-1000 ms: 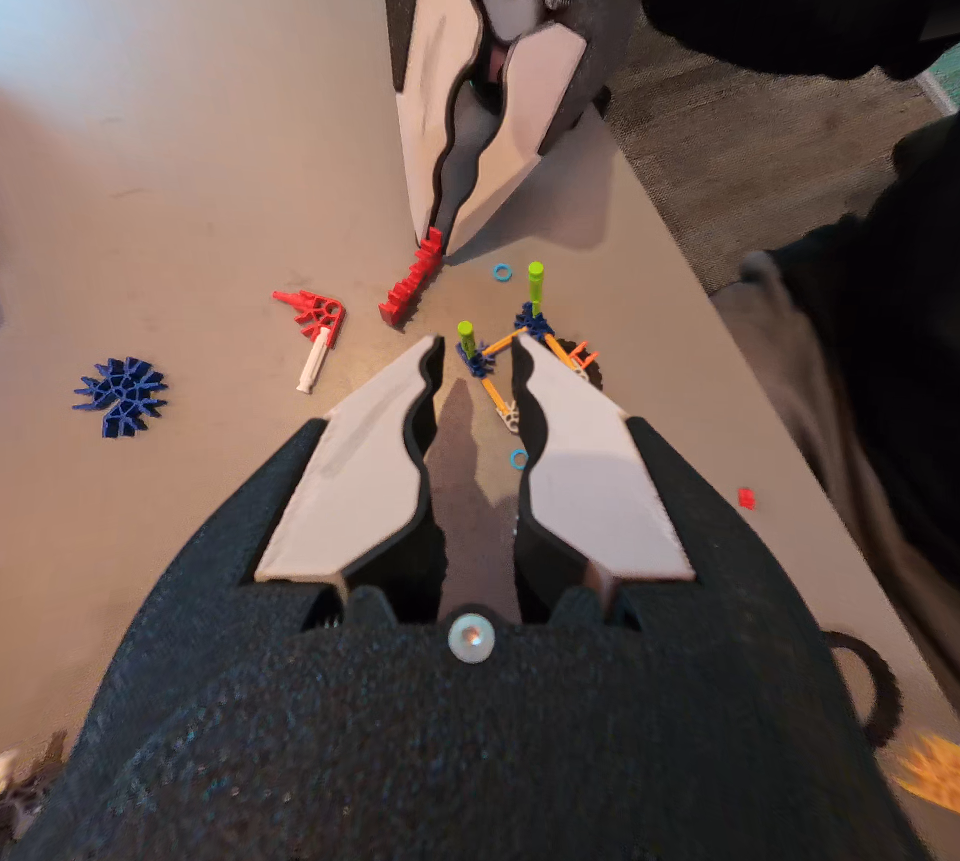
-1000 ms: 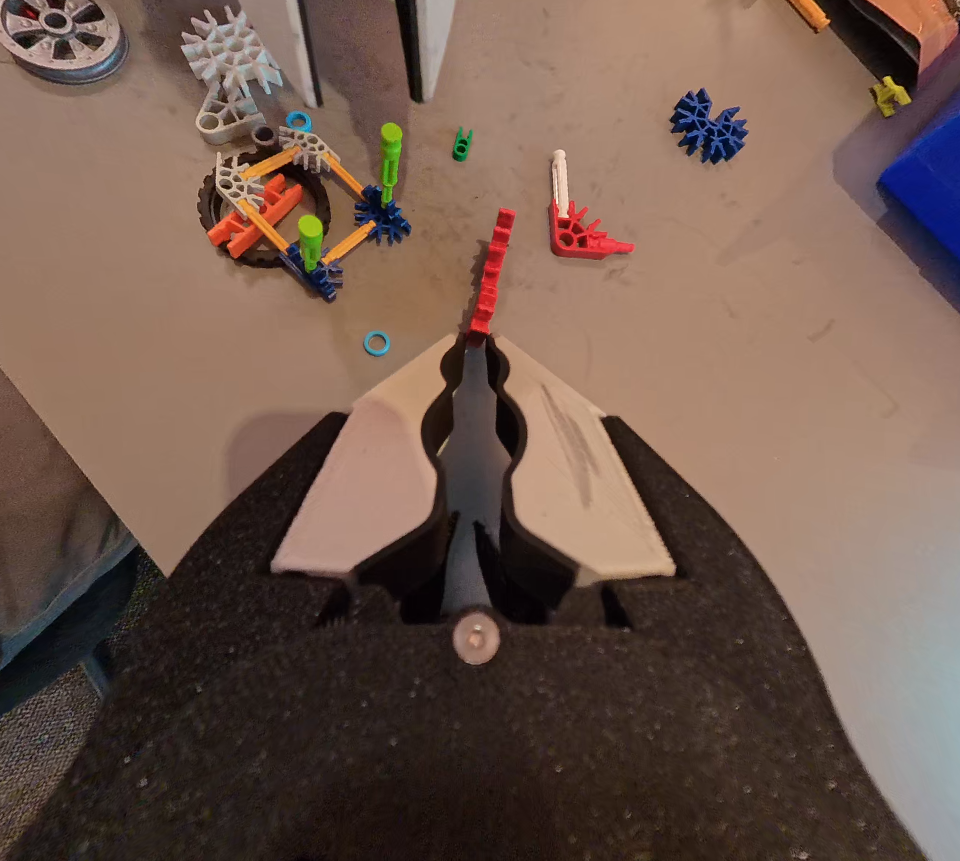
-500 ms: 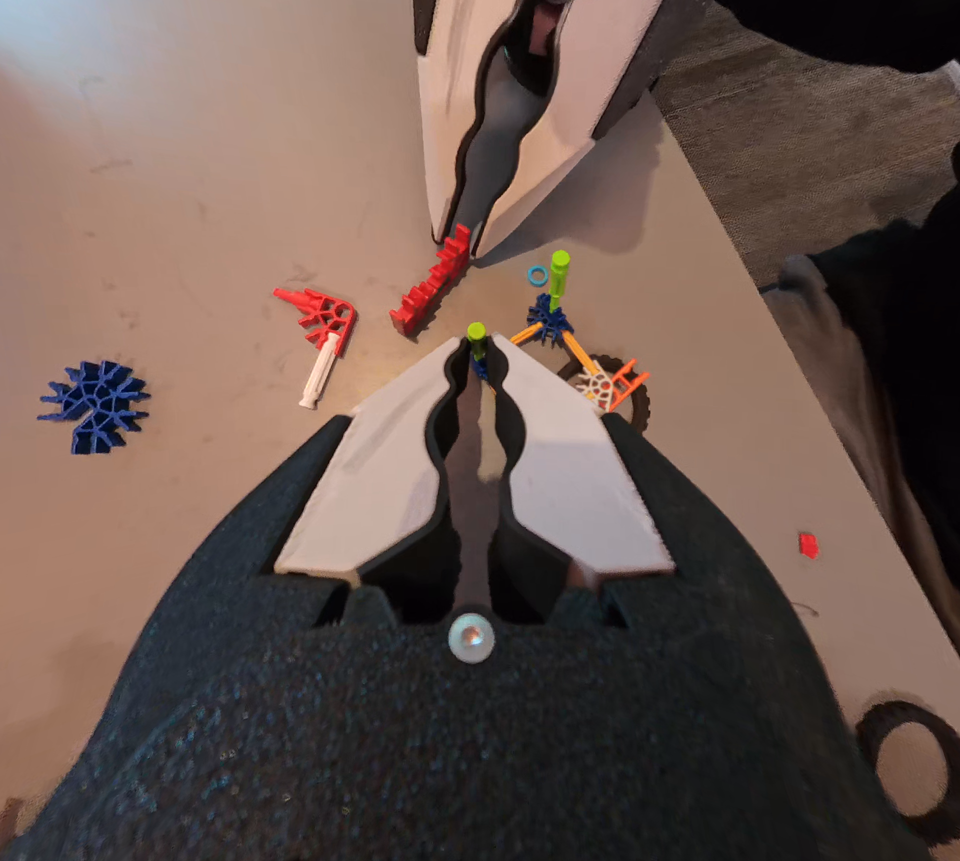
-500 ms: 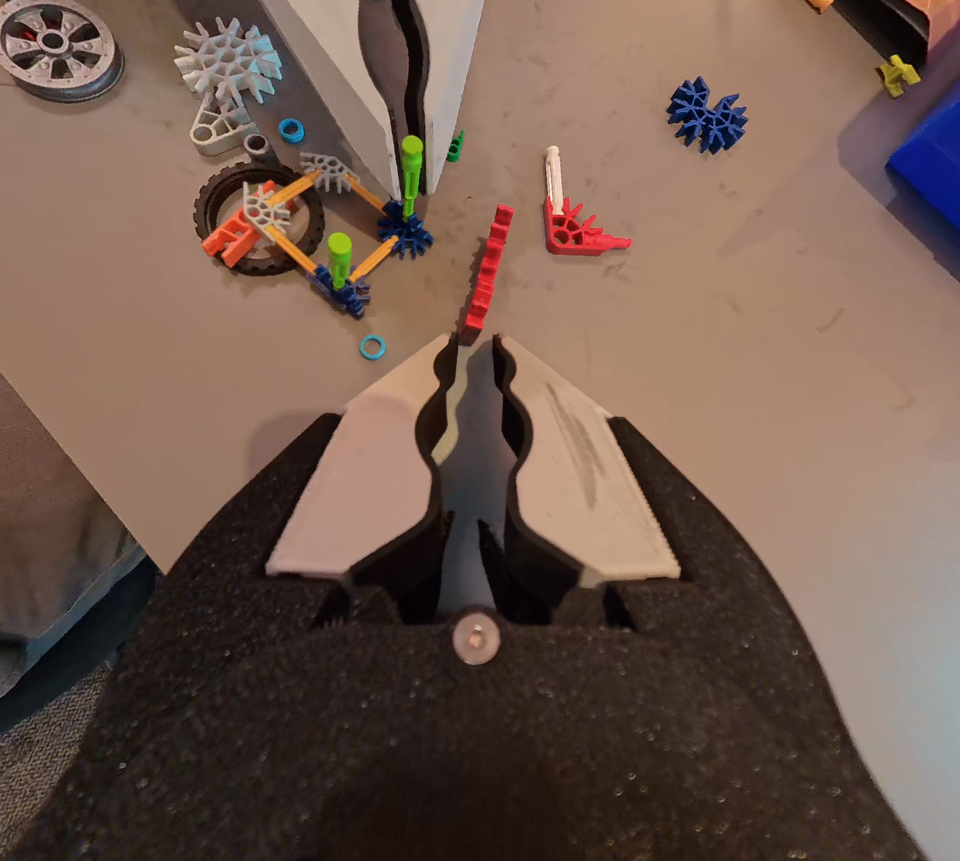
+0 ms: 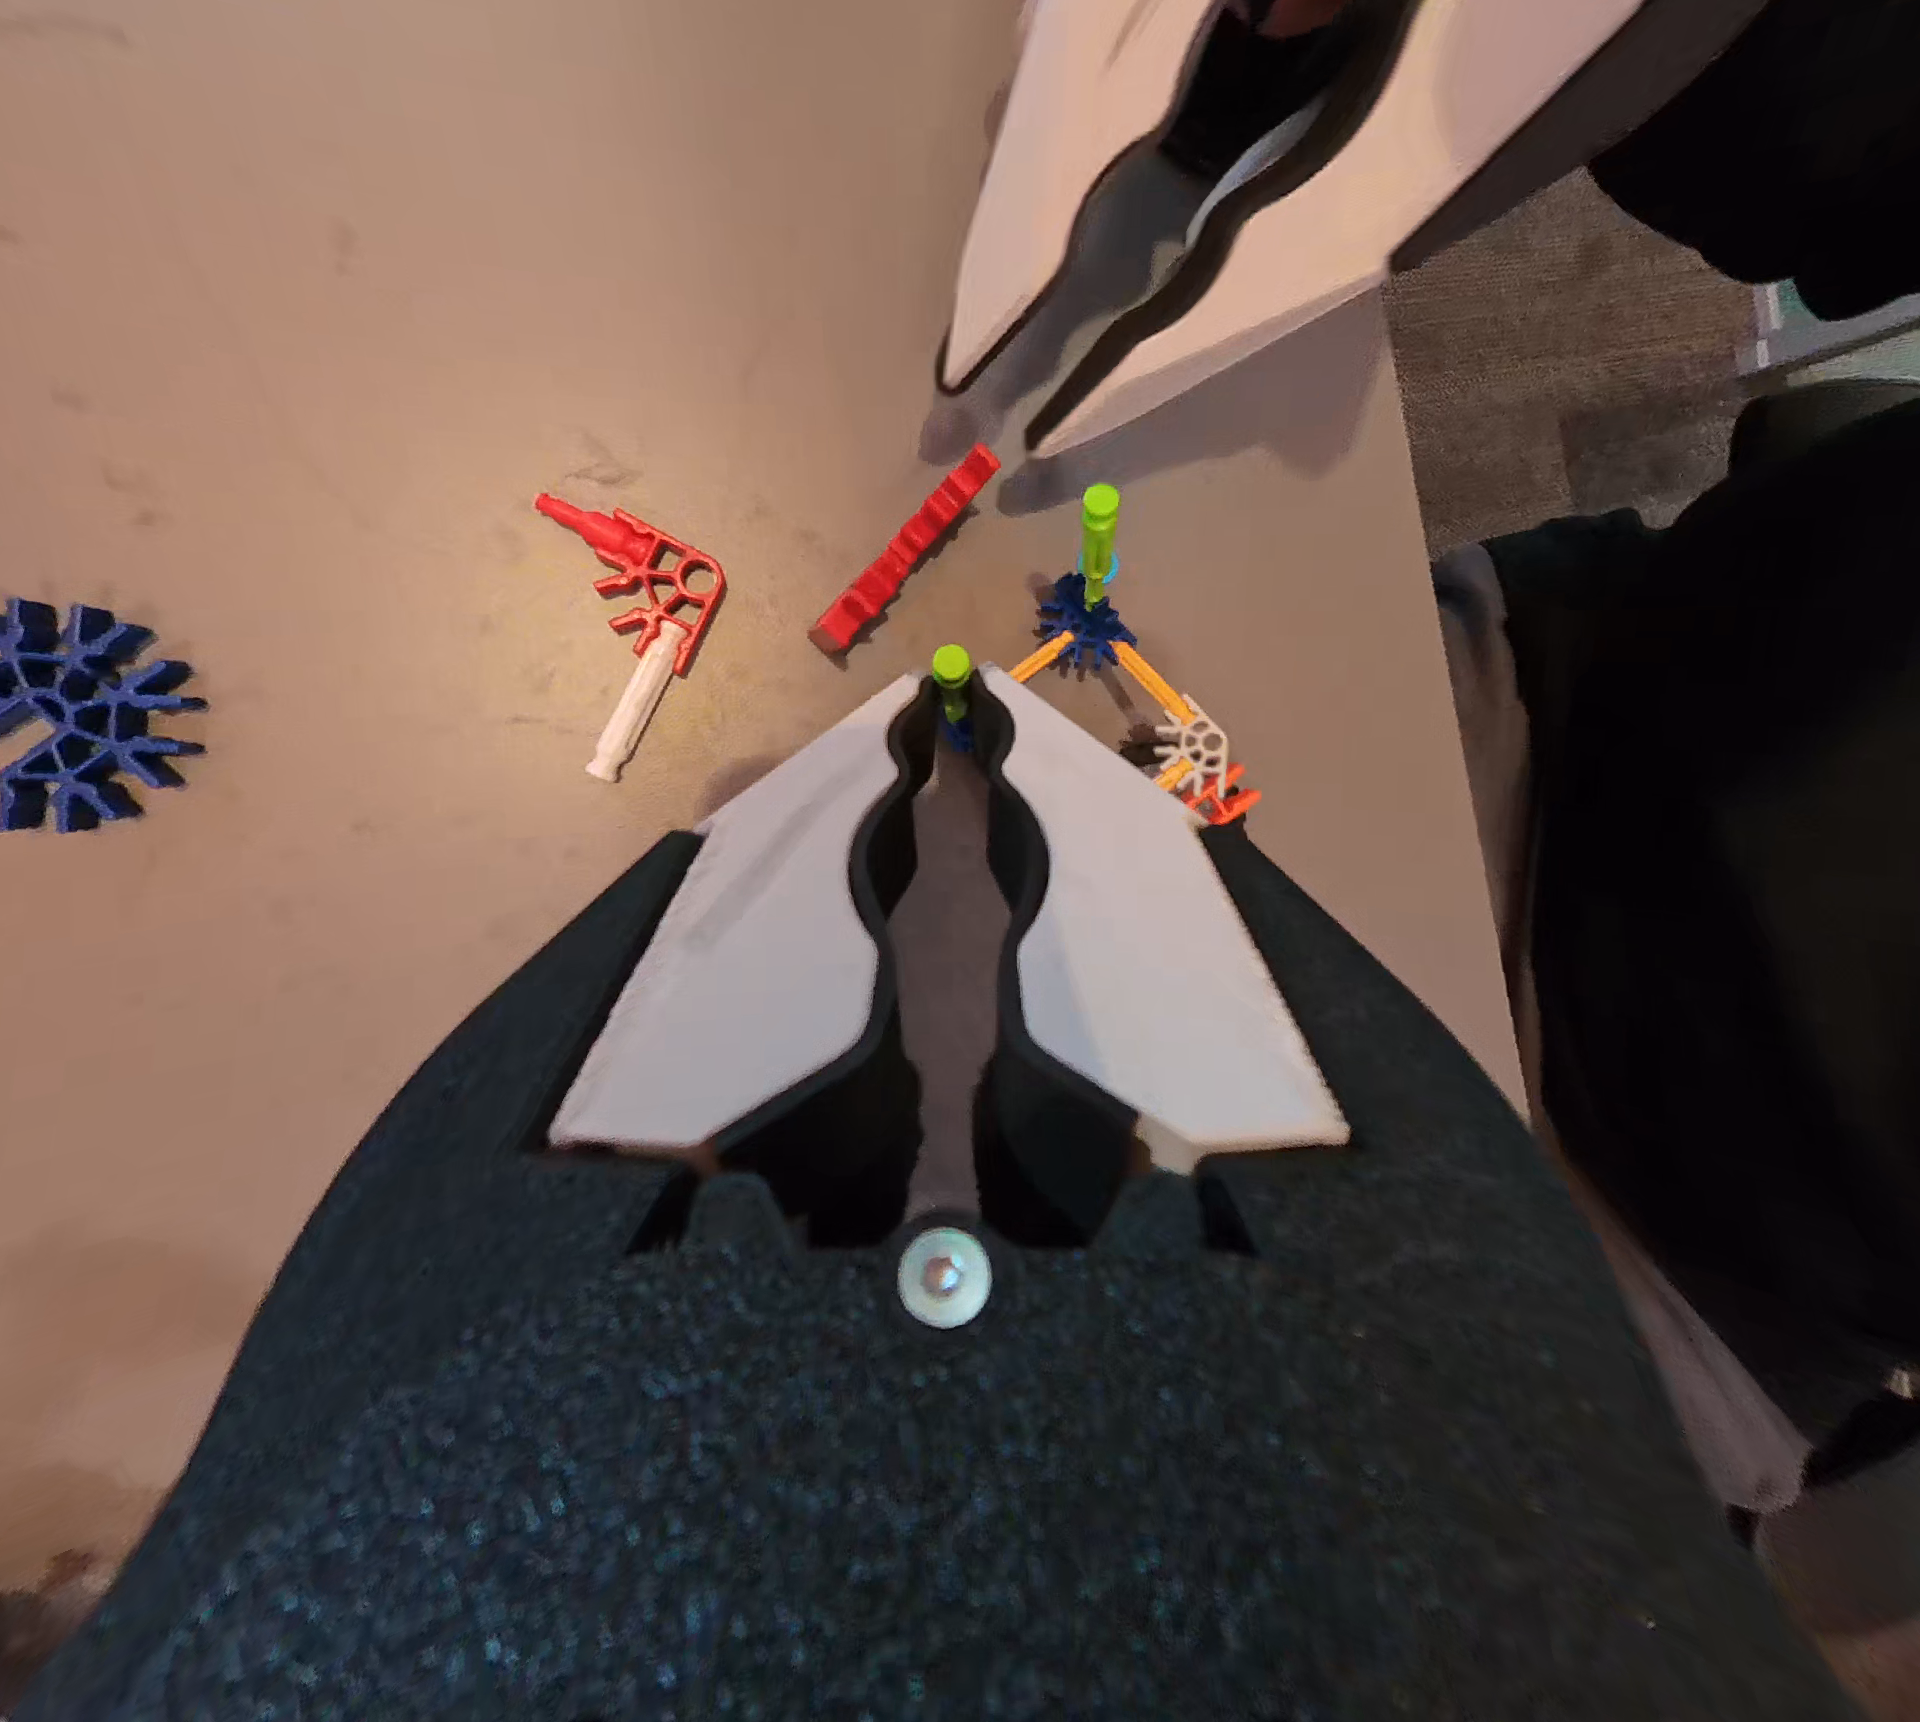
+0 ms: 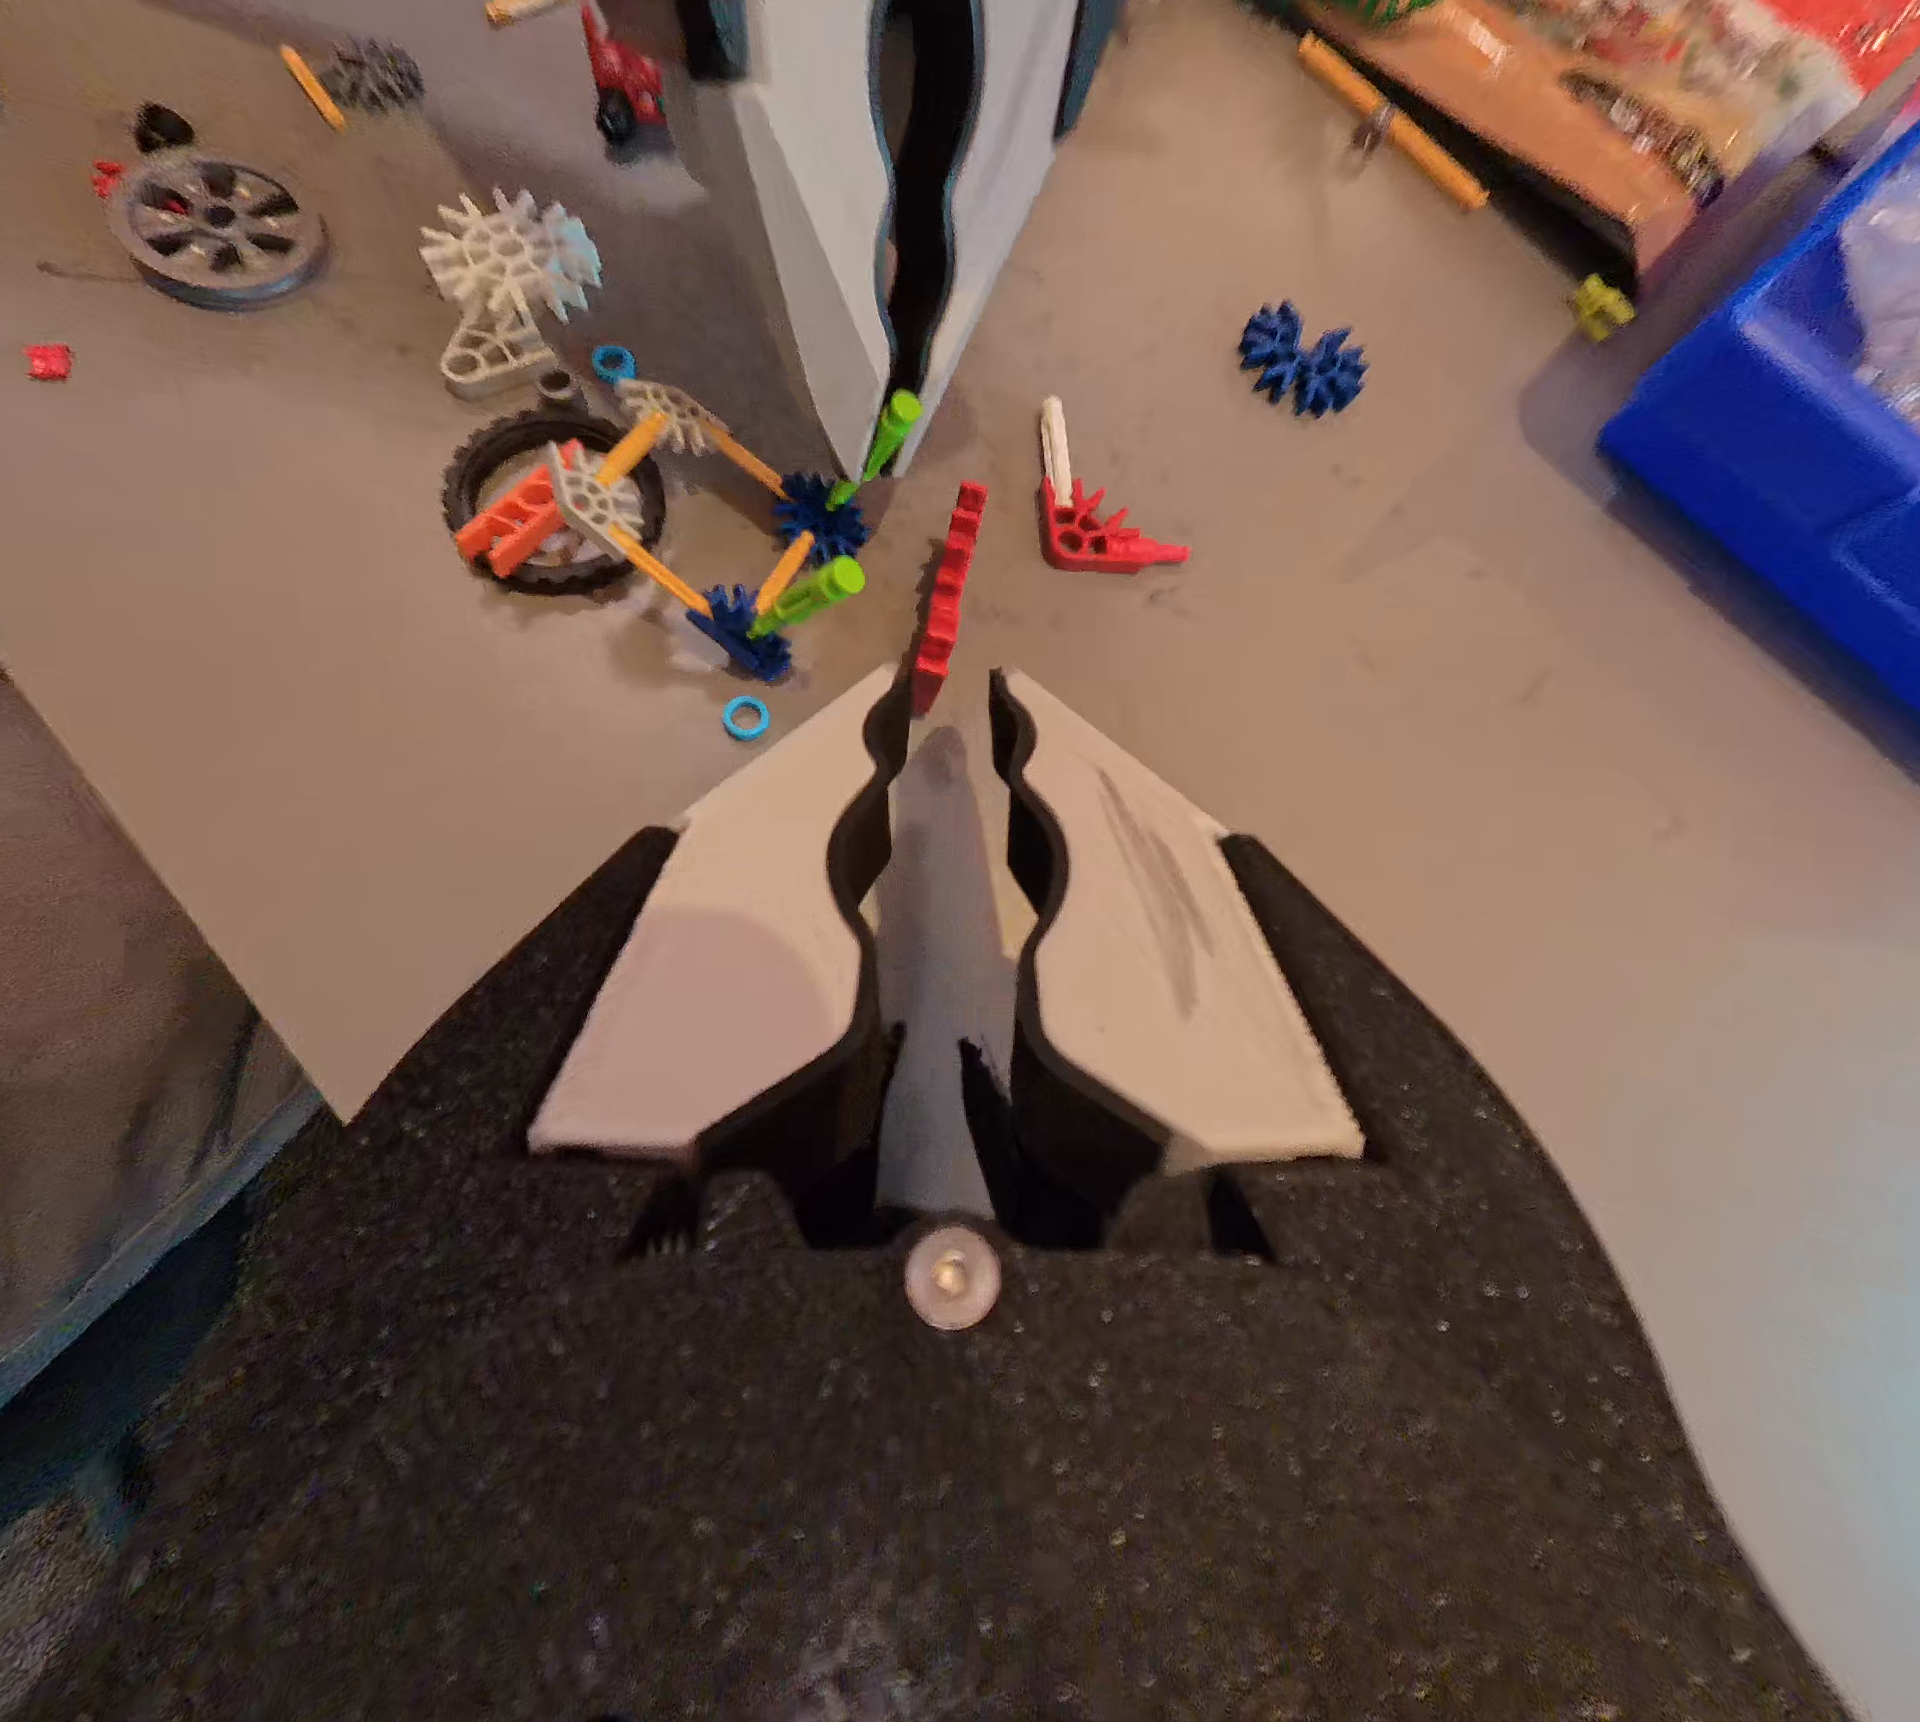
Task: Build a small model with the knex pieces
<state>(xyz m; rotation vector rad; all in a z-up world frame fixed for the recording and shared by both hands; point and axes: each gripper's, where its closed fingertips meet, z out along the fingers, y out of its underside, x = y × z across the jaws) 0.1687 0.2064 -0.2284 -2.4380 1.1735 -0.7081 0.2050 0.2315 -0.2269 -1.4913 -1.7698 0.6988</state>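
Note:
A small model [image 5: 1086, 623] of orange rods, blue and white connectors and two green rods stands near the table's edge. My left gripper [image 5: 951, 685] is shut on one green rod [image 5: 951, 664]. In the right wrist view this gripper [image 6: 891, 451] pinches the rod [image 6: 894, 425] from above and the model [image 6: 821, 519] looks tilted. A red toothed bar [image 6: 951, 581] lies flat on the table. My right gripper [image 6: 943, 685] is open and empty, its tips at the bar's near end. In the left wrist view it [image 5: 997, 415] hovers just beyond the bar [image 5: 904, 555].
A red corner connector with a white rod [image 5: 649, 602] and a blue snowflake connector [image 5: 83, 716] lie to the left. A black tyre [image 6: 551, 498], a grey wheel hub [image 6: 218, 228], white connectors [image 6: 509, 254], a blue ring [image 6: 746, 718], a blue bin [image 6: 1787, 425] and a bag of parts [image 6: 1558, 10] surround them. My left gripper's tips are some 15 cm from the grey wheel hub [image 6: 218, 228].
My right gripper let go of the red bar, opened and drew back. My left gripper moved forward and shut on the green rod, and the model tipped.

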